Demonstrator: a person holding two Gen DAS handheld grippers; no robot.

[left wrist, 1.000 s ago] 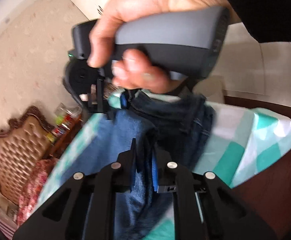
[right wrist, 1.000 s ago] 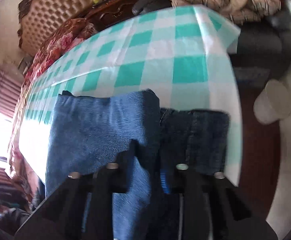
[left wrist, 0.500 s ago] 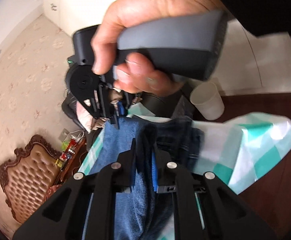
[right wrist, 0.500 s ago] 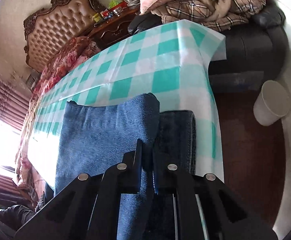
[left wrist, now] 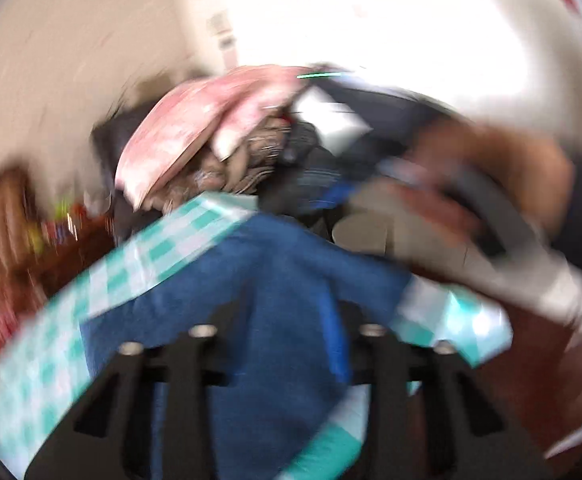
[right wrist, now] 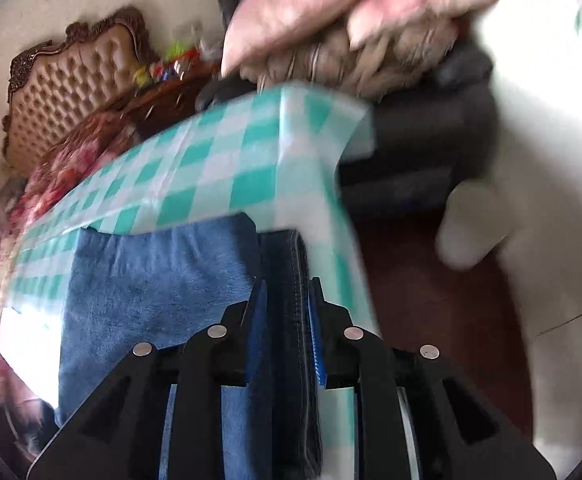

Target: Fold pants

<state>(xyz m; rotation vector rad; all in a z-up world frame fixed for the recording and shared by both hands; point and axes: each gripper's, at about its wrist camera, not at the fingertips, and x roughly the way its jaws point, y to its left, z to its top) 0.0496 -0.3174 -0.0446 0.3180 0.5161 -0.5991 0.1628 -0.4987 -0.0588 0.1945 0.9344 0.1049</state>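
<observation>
The blue denim pants (right wrist: 155, 280) lie folded on the table with the teal checked cloth (right wrist: 227, 160), near its right end. My right gripper (right wrist: 285, 304) stands a little open around the dark waistband edge (right wrist: 291, 264) of the pants. In the blurred left wrist view my left gripper (left wrist: 289, 308) is open, its fingers spread over the denim (left wrist: 275, 264). The other hand with the right gripper's handle (left wrist: 503, 224) shows blurred at the right.
A dark sofa (right wrist: 423, 152) heaped with a pink pillow (right wrist: 331, 4) and a plaid blanket (right wrist: 375, 60) stands past the table's far end. A white bin (right wrist: 471, 224) is on the brown floor at right. A tufted headboard (right wrist: 67, 88) is at left.
Both grippers have opened from their shut hold on the denim. Both cameras swung; the left wrist view now faces the sofa, and the hand has moved from the top to the right.
</observation>
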